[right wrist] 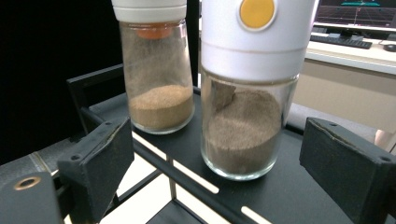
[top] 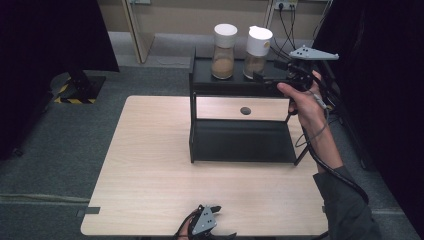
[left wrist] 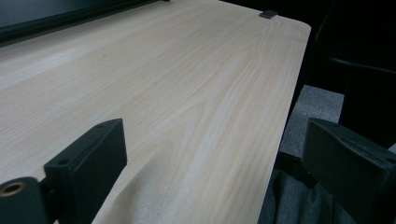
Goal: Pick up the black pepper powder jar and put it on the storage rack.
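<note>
From the high view we see a black two-tier rack [top: 240,85] standing on the pale wooden table [top: 150,175], with two glass jars on its top shelf: the left jar [top: 224,45] and the right jar [top: 257,46], both white-capped and partly filled with brown powder. The right gripper [top: 272,77] is held level at the shelf's right end, pointing at the right jar; the left gripper [top: 215,227] rests low at the table's near edge. In the left gripper view we see its jaws spread wide over bare wood, holding nothing. In the right gripper view the jaws stand wide apart, with the right jar [right wrist: 247,107] between them, not yet touched. We judge the glass rigid, smooth, slippery and breakable, moderately heavy; a firm hold on the glass body below the cap seems best.
</note>
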Tool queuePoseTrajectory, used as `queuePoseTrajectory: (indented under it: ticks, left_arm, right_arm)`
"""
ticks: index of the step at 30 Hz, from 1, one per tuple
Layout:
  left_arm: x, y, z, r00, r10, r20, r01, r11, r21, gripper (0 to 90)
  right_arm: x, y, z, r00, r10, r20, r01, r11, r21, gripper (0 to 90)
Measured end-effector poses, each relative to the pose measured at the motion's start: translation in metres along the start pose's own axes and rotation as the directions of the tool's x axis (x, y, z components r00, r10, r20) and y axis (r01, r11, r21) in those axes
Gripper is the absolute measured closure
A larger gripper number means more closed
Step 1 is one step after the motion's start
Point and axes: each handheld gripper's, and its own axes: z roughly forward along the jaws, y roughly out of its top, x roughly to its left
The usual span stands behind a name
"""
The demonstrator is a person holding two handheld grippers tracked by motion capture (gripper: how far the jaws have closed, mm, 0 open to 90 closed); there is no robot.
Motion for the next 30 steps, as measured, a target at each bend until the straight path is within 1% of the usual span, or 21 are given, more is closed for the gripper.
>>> queuePoseTrajectory:
  ticks: [6,17,22,30]
  left_arm:
    - [0.000,0.000,0.001,1.0000,-0.001,0.000,0.001,1.0000,0.002,6.3]
    - [0.000,0.000,0.000,1.0000,-0.004,-0.003,0.004,1.0000,-0.001,6.4]
    - [0.000,0.000,0.000,1.0000,-0.004,-0.005,0.004,1.0000,-0.003,6.4]
    - [0.000,0.000,0.000,1.0000,-0.005,-0.005,0.005,1.0000,-0.002,6.4]
  right_arm:
    - [-0.001,-0.009,-0.004,0.9999,0.000,-0.011,0.000,1.000,-0.003,10.5]
    - [0.001,-0.020,-0.006,0.9999,-0.005,-0.015,0.005,1.000,0.012,10.2]
    - [0.001,-0.027,-0.008,0.9997,0.000,-0.024,0.000,1.000,0.003,10.2]
    - [0.004,-0.036,-0.014,0.9993,-0.010,-0.037,0.010,1.000,-0.003,9.9]
